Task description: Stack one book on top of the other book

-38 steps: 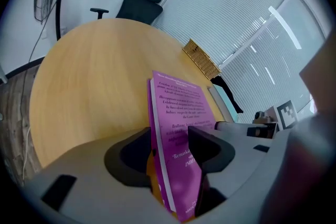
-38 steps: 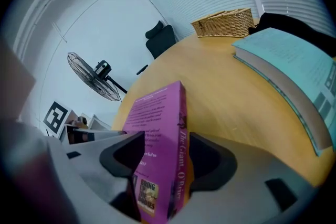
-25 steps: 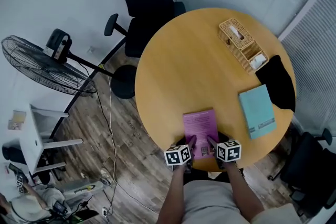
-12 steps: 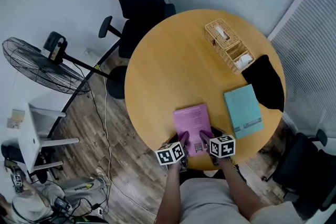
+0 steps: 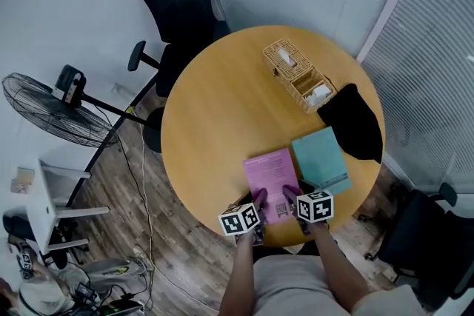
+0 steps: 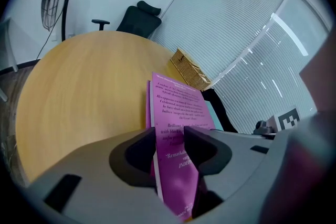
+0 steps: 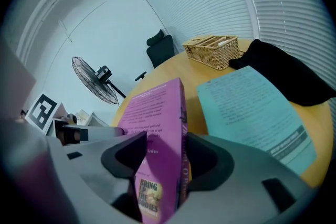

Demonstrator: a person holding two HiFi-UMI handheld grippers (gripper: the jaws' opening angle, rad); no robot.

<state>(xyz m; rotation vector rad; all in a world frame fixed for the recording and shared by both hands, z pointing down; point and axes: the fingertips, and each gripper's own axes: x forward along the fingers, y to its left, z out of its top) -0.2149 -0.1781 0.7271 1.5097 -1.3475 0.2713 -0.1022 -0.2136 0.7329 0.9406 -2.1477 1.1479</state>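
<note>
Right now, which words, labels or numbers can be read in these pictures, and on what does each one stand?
"BRING UP THE BODIES": small box on the cover of the pink book, right gripper view.
"Brilliant": blurb on the pink book, left gripper view; the other blurb lines are too blurred.
Teal book: print too small to read.
Marker cube: black square patterns only, no words.

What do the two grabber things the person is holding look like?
The left gripper and right gripper each carry a white cube printed with black square markers. Seen up close, their bodies are smooth grey plastic with two black, rounded jaws. No cables show. The person wears a light-coloured top.
</note>
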